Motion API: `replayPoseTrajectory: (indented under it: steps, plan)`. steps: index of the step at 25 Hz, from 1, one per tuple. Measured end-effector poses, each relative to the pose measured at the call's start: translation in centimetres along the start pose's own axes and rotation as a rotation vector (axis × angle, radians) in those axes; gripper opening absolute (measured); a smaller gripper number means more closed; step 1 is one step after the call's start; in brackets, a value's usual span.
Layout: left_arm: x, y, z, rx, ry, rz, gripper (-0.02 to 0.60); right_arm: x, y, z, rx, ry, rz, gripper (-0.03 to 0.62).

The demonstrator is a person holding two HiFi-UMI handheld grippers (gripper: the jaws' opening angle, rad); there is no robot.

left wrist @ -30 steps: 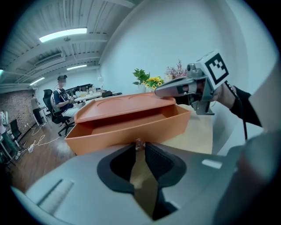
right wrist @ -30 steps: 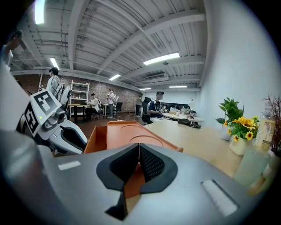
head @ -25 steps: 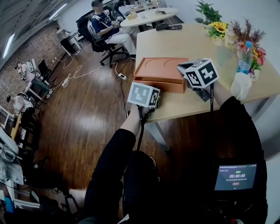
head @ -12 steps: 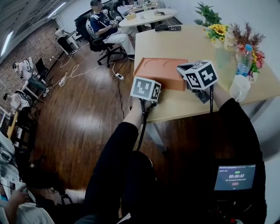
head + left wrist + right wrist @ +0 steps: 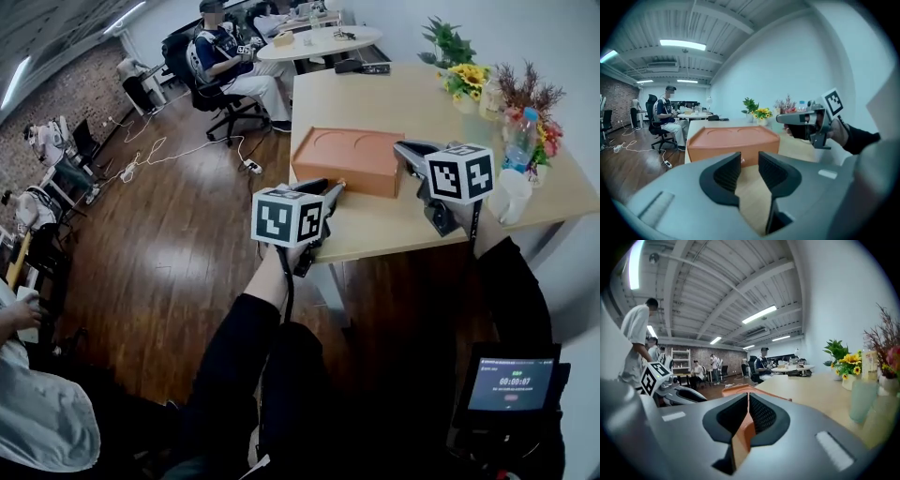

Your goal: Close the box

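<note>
The orange box (image 5: 345,159) sits on the wooden table (image 5: 394,220) near its left edge, its lid lying flat on top. My left gripper (image 5: 330,190) hovers just off the box's front left corner. Its jaws are opening, with nothing between them. In the left gripper view the box (image 5: 733,143) stands straight ahead of the left gripper (image 5: 750,159). My right gripper (image 5: 401,148) points at the box's right end and is shut, holding nothing. In the right gripper view the box (image 5: 733,390) shows beyond the right gripper (image 5: 748,397).
A white mug (image 5: 514,195), a water bottle (image 5: 520,131) and flower pots (image 5: 466,86) stand along the table's right side. A seated person (image 5: 225,56) is at a round table (image 5: 319,39) behind. Cables (image 5: 169,150) lie on the wooden floor.
My left gripper has drawn back and left from the box front, and its jaws have parted. My right gripper has shifted right, away from the box's right end.
</note>
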State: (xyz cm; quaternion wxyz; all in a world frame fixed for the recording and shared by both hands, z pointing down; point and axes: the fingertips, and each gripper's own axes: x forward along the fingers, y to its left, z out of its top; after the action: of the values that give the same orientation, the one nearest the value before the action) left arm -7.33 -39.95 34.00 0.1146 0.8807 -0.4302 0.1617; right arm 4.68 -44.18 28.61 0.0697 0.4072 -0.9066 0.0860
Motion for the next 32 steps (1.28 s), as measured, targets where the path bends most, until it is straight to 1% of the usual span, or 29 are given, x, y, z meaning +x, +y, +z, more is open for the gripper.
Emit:
replayPoseTrajectory:
  steps: [4,6,8,11,14,17,21,26,32]
  plan:
    - [-6.6,-2.8,1.7,0.002,-0.144,-0.063,0.098,-6.2,4.6,1.2,0.086,-0.122,0.073,0.012]
    - [-9.8,-3.8,2.0,0.006,-0.220,-0.066,0.098,-9.1,7.2,0.9,0.092,-0.172,0.090,0.012]
    - [-12.7,-4.7,1.5,0.025,-0.281,-0.046,0.097,-11.5,9.6,0.0,0.073,-0.208,0.082,0.012]
    - [-15.9,-6.5,-0.5,0.066,-0.365,0.010,0.097,-14.0,13.4,-1.9,0.040,-0.251,0.051,0.012]
    - [-17.9,-8.9,-3.1,0.069,-0.442,0.054,0.097,-15.6,17.2,-3.7,-0.010,-0.301,0.006,0.012]
    - [-18.5,-11.9,-5.7,0.065,-0.461,0.064,0.097,-17.0,20.8,-6.1,-0.071,-0.325,-0.042,0.014]
    - [-19.9,-15.7,-7.7,0.074,-0.469,0.056,0.095,-19.4,23.9,-8.9,-0.098,-0.354,-0.107,0.014]
    - [-21.4,-18.1,-8.2,0.109,-0.489,0.066,0.095,-22.2,24.2,-9.2,-0.111,-0.412,-0.204,0.014]
    - [-21.7,-18.1,-7.9,0.113,-0.499,0.070,0.095,-22.3,24.0,-8.9,-0.117,-0.417,-0.230,0.012]
